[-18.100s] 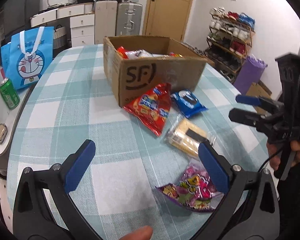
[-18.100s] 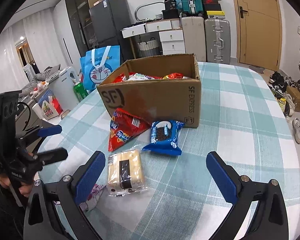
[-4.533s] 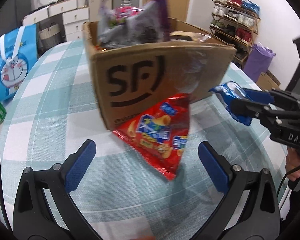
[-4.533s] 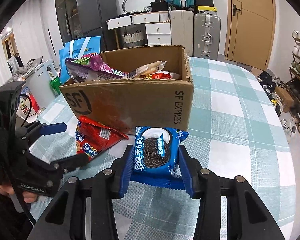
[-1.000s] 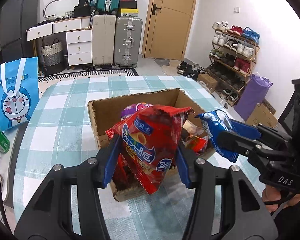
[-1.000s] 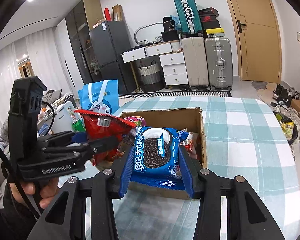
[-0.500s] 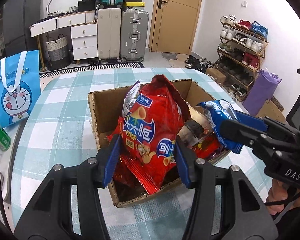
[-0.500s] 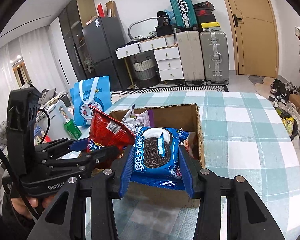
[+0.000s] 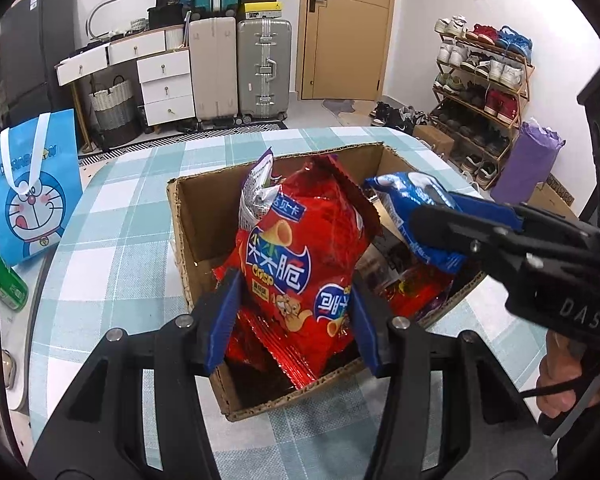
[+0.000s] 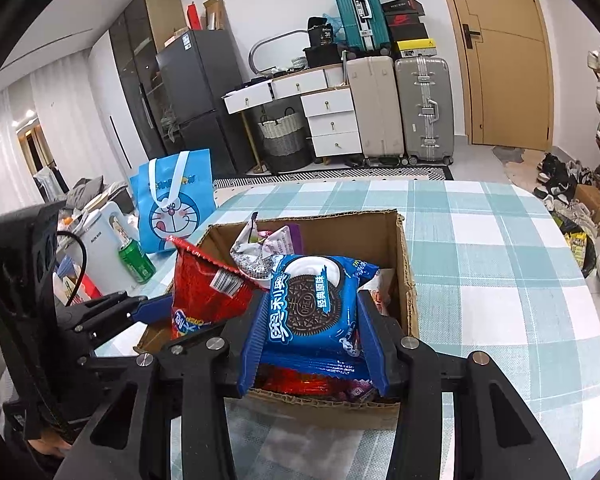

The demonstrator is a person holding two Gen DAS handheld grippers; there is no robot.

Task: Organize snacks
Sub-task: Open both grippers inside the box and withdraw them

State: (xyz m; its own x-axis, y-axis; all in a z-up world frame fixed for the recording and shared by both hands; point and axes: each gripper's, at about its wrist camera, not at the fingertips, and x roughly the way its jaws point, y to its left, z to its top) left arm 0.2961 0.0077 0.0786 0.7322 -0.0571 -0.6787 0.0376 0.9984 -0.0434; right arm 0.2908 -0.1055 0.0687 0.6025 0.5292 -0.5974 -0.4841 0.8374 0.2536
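Note:
My left gripper is shut on a red chips bag and holds it upright over the open cardboard box. The bag also shows in the right wrist view. My right gripper is shut on a blue Oreo pack above the box's near side. In the left wrist view the Oreo pack hangs over the box's right half. Several snack packs lie inside the box, among them a silver-purple one.
The box stands on a round table with a teal checked cloth. A blue Doraemon bag and a green can stand beyond the table's left edge. Suitcases, drawers and a shoe rack line the room.
Both grippers have come lower and closer to the box with their packs. The red bag has sunk further into the box opening.

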